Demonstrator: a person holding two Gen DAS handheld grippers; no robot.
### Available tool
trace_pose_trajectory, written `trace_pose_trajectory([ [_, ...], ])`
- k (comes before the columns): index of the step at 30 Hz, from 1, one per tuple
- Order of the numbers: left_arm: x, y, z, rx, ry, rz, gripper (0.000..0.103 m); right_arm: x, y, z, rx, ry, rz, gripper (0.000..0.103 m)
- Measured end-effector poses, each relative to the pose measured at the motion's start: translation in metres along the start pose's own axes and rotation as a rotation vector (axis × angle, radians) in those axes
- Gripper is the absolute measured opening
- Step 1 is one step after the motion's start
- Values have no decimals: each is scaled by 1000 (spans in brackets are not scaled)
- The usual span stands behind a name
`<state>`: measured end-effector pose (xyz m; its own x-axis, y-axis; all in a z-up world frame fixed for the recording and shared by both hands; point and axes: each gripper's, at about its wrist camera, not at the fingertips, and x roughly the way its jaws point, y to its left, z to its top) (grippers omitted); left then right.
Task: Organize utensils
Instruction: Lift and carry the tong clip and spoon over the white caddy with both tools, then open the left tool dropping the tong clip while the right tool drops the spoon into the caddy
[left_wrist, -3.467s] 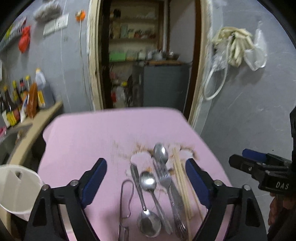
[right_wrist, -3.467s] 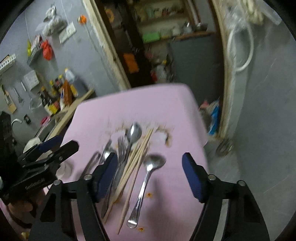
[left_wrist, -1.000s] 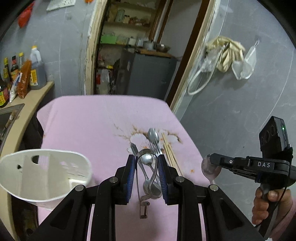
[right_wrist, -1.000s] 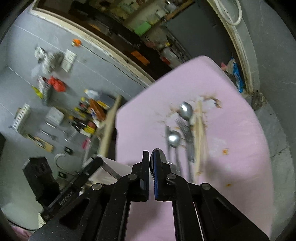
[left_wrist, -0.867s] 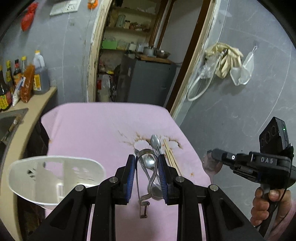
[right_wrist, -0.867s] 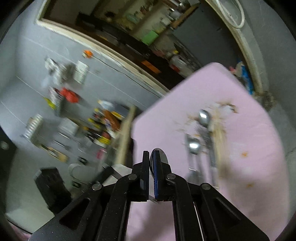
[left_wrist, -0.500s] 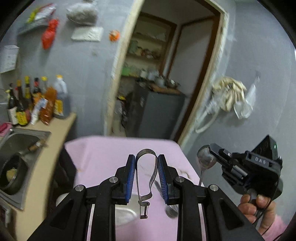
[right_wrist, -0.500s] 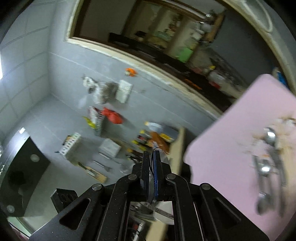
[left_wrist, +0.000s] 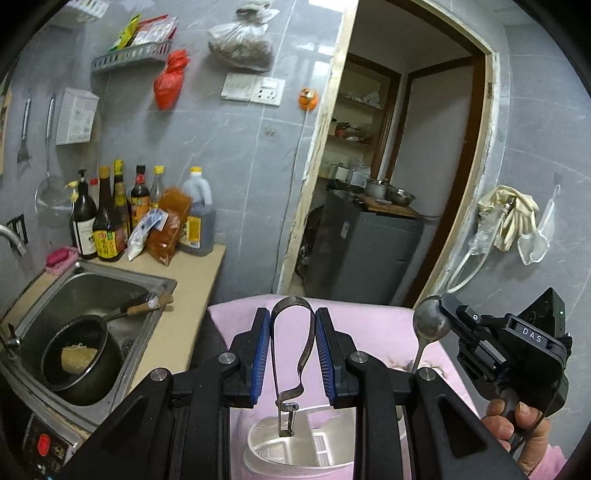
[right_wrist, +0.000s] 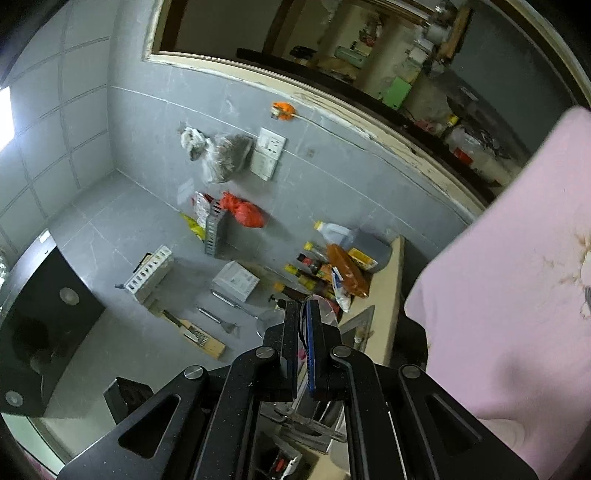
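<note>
Tongs (left_wrist: 291, 347) are clamped in the left gripper (left_wrist: 291, 354), hung above the white holder (left_wrist: 295, 448). A spoon (left_wrist: 428, 326) is pinched in the right gripper (left_wrist: 448, 308), fingers nearly closed, right of the holder.

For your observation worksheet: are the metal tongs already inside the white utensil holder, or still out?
Still out: left gripper holds the tongs above the white utensil holder.

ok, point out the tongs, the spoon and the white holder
tongs (left_wrist: 291, 306), left wrist view, top of the bent loop.
spoon (left_wrist: 430, 323), left wrist view, bowl.
white holder (left_wrist: 258, 441), left wrist view, left rim.
</note>
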<state>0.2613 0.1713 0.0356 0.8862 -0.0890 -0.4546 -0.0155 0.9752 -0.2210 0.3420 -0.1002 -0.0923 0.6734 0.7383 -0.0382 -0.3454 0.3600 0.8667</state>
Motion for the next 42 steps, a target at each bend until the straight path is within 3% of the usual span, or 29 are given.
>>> trace_pose_trajectory([
  [11,39,3,-48,6,23,-39,24,11,-17,-16,-102,38,-193,4],
  [17,50,-3,-61,29,52,-41,24,16,-5,-21,-238,80,-296,4],
  [25,52,-4,-74,53,79,-28,24,10,11,-28,-372,136,-338,5],
  [31,47,-7,-80,57,126,-59,24,-4,7,-27,-368,181,-369,7],
  [34,45,-7,-82,49,139,-73,31,-16,7,-25,-368,190,-367,19],
  [37,41,-7,-83,14,146,-91,46,-24,11,-20,-371,183,-360,24],
  [40,38,-8,-82,-16,145,-91,47,-35,18,-12,-394,163,-381,32],
  [42,37,-13,-80,-13,145,-79,49,-43,25,-5,-415,139,-397,47],
])
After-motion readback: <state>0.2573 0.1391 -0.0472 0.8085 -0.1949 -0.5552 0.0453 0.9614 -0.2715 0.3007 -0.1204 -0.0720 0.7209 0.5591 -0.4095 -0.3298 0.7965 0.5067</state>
